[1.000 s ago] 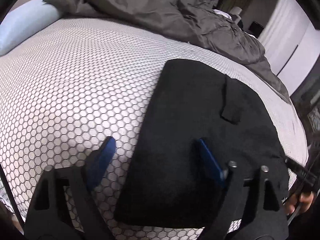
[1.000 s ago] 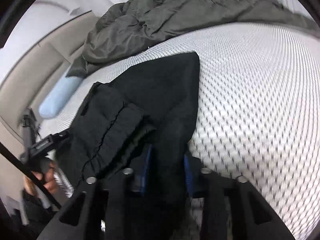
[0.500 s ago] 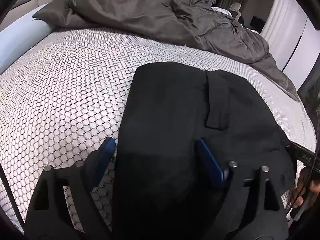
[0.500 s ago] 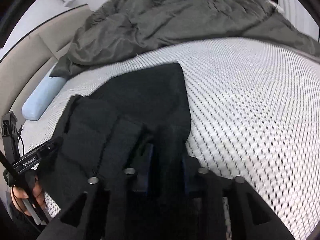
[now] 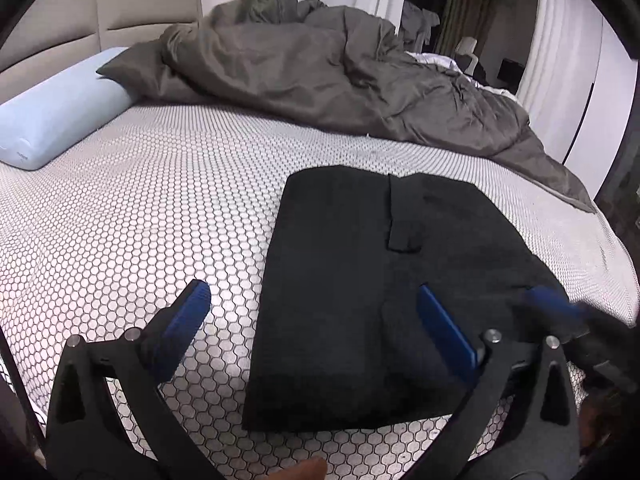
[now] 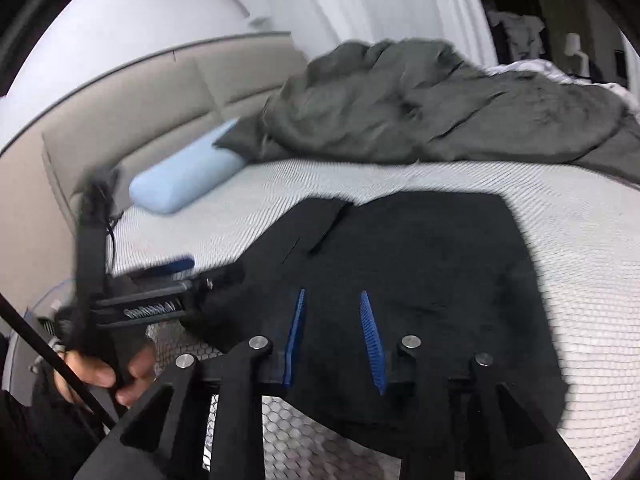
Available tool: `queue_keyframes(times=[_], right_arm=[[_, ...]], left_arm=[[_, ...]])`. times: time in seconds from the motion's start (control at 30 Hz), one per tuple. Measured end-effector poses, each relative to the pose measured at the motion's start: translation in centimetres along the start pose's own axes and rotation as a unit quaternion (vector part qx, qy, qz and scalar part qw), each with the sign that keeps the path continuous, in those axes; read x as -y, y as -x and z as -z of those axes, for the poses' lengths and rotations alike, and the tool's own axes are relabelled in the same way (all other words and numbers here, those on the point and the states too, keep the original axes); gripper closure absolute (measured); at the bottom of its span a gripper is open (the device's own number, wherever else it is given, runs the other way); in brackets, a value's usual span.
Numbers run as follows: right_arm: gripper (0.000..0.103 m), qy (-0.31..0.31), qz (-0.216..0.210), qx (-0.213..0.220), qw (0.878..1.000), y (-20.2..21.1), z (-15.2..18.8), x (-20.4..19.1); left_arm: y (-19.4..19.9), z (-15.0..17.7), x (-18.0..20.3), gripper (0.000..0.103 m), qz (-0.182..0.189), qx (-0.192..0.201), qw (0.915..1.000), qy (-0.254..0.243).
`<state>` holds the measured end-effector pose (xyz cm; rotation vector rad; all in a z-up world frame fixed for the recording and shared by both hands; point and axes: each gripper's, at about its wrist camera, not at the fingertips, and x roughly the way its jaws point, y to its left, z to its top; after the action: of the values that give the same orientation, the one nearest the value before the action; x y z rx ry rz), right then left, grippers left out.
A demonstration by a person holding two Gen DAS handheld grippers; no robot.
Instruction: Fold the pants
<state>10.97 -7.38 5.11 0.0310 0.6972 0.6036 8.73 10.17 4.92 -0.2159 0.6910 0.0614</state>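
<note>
The black pants (image 5: 360, 280) lie folded into a flat rectangle on the bed's honeycomb-patterned sheet (image 5: 140, 208); they also show in the right wrist view (image 6: 420, 264). My left gripper (image 5: 312, 312) is open and empty, above the near left edge of the pants. My right gripper (image 6: 332, 304) is open and empty just above the pants' near part. The right gripper's blue tip shows at the right of the left wrist view (image 5: 548, 304). The left gripper shows at the left of the right wrist view (image 6: 168, 268).
A crumpled grey duvet (image 5: 328, 72) lies across the far side of the bed. A light blue bolster pillow (image 5: 56, 120) sits at the far left by the beige headboard (image 5: 100, 4). The bed's near edge runs just below the pants.
My right gripper has let go of the pants and opened, and the fold now lies flat. Both grippers have lifted and drawn back from the pants.
</note>
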Motion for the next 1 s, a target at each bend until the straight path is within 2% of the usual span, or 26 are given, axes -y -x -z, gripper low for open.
queue_keyframes(times=[0.07,0.1,0.17,0.27,0.33,0.43,0.53,0.6,0.63,0.7,0.77,0.8,0.83,0.9,1.0], right_arm=[[0.073,-0.020,0.002,-0.032,0.999,-2.5,0.3,0.3],[0.077,-0.041,0.013,-0.077,0.996,-4.9,1.0,1.3],[0.080,-0.049,0.014,-0.078,0.996,-5.0,1.5,1.7],[0.079,-0.040,0.050,-0.072,0.995,-3.7,1.4,1.9],[0.080,-0.032,0.057,-0.067,0.996,-2.9,1.7,2.4],[0.080,-0.033,0.052,-0.059,0.996,-2.1,2.1,3.1],[0.079,-0.009,0.064,-0.050,0.997,-1.3,2.6,2.5],[0.077,-0.003,0.063,-0.039,0.997,-1.1,2.3,1.9],[0.076,0.018,0.042,-0.018,0.999,-0.4,1.7,0.3],[0.075,0.027,0.037,-0.018,0.999,-0.6,1.4,-0.5],[0.075,0.028,0.028,-0.041,0.998,-1.8,1.1,-1.2],[0.075,0.014,0.016,-0.089,0.996,-4.2,1.3,-1.1],[0.076,0.000,0.013,-0.110,0.994,-5.1,1.5,-0.6],[0.077,-0.003,0.018,-0.112,0.994,-4.7,1.8,0.0],[0.077,0.020,0.047,-0.098,0.994,-2.6,2.4,1.5]], left_arm=[[0.4,0.1,0.1,0.001,0.009,0.005,0.9999,-0.002],[0.7,0.2,0.2,0.001,0.014,0.007,0.9999,-0.004],[1.0,0.5,0.8,0.001,0.027,0.007,0.9995,-0.015],[1.2,1.0,1.9,0.001,0.036,0.006,0.9986,-0.039],[0.9,1.4,2.8,0.001,0.039,-0.003,0.9971,-0.065],[-0.3,2.8,4.0,0.001,0.023,-0.036,0.9934,-0.107],[-2.1,4.3,4.6,0.000,-0.027,-0.063,0.9867,-0.148],[-2.1,4.5,4.3,0.000,-0.021,-0.057,0.9879,-0.142],[-2.1,4.6,4.2,0.000,-0.018,-0.059,0.9883,-0.140],[-2.4,4.7,4.0,0.000,-0.015,-0.062,0.9892,-0.132],[-2.6,4.7,4.0,0.000,-0.015,-0.060,0.9892,-0.132],[-2.7,4.9,4.0,0.000,-0.019,-0.060,0.9890,-0.134],[-2.8,4.9,3.9,0.000,-0.018,-0.063,0.9887,-0.135],[-3.0,4.9,3.6,0.000,-0.009,-0.068,0.9894,-0.128],[-3.2,4.5,3.4,0.000,-0.004,-0.072,0.9896,-0.124]])
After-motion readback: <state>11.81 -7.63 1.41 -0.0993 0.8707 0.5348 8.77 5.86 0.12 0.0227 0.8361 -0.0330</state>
